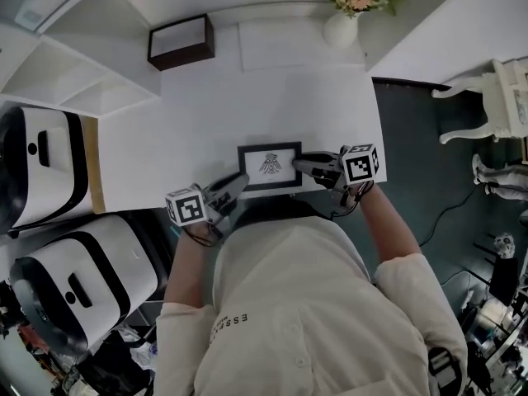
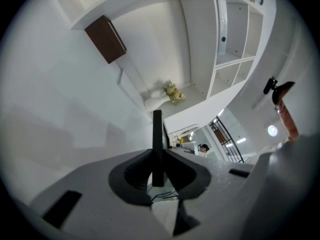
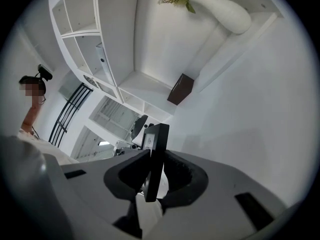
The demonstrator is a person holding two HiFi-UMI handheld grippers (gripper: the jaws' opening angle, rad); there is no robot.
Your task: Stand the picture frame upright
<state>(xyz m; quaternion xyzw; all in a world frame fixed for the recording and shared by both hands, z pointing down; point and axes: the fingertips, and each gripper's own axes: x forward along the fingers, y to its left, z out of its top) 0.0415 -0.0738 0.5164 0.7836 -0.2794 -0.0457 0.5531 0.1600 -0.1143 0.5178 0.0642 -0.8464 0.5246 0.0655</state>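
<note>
Black moulding, thin and flat, round a white mat with a small dark print at centre: the picture frame [image 1: 270,166]. It is oblong, wider than tall, with its face turned up toward the head view. It sits over the white table [image 1: 330,106], well apart from the vase [image 1: 340,30], on the side nearest the person and almost in line with it.

Left gripper [image 1: 235,186] is closed on the frame's corner farthest from the vase on the left; its own view shows the dark edge pinched upright between the two pads. Right gripper [image 1: 304,165] is closed on the right-hand edge, with the moulding slightly tilted between its pads and both pads against it.

Brown box [image 1: 181,41] is left of the vase, against the back of the table.

Hard to make out:
- The print's subject is too small to read.
- The frame's back is hidden in all views.
- Both gripper views show only a narrow edge-on slice.
- I cannot tell whether the frame touches the table or how steeply it leans.
- The near rail lies close against the person's shirt [image 1: 289,304].
</note>
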